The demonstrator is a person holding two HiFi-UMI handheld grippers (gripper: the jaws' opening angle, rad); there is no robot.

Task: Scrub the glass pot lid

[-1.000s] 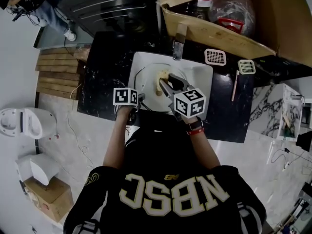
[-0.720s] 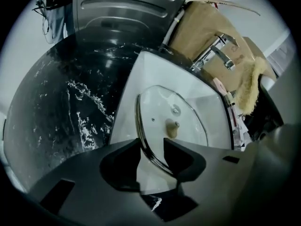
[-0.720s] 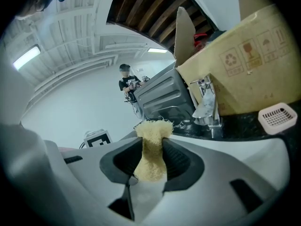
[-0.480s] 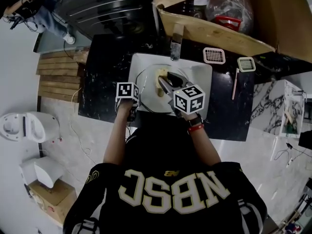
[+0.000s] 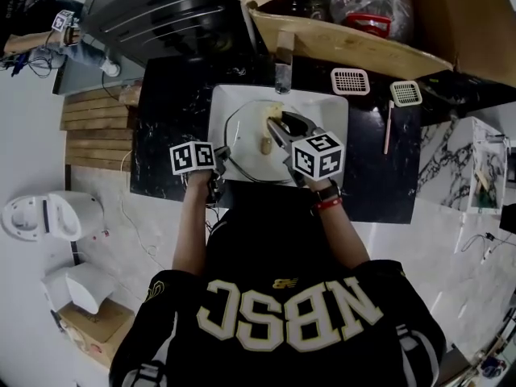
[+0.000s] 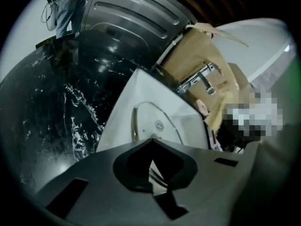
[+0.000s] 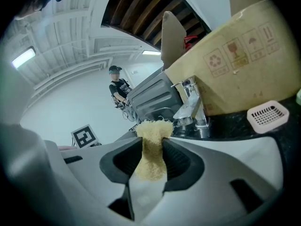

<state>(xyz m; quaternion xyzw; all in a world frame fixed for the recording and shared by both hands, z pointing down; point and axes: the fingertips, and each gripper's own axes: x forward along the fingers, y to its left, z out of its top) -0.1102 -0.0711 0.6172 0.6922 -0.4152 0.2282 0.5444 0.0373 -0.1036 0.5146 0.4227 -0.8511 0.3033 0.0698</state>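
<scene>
Two tools work at the white square basin set in the black marbled table. The round glass pot lid with a metal rim sits in the basin, towards its left side.

The left tool has just been closing. Its jaws now stand together at the lid's near-left rim, which seems to be pinched between them. The right tool is clamped on a pale yellow fibrous scrubbing pad, whose tuft points towards the chrome tap on the far side. The pad does not appear to touch the glass.

I judge the step in hand to be steadying the lid before the scrubbing starts. The next move calls for lowering the pad onto the glass and rubbing firmly. The left grip must hold meanwhile, since such a thin rim could slip.
</scene>
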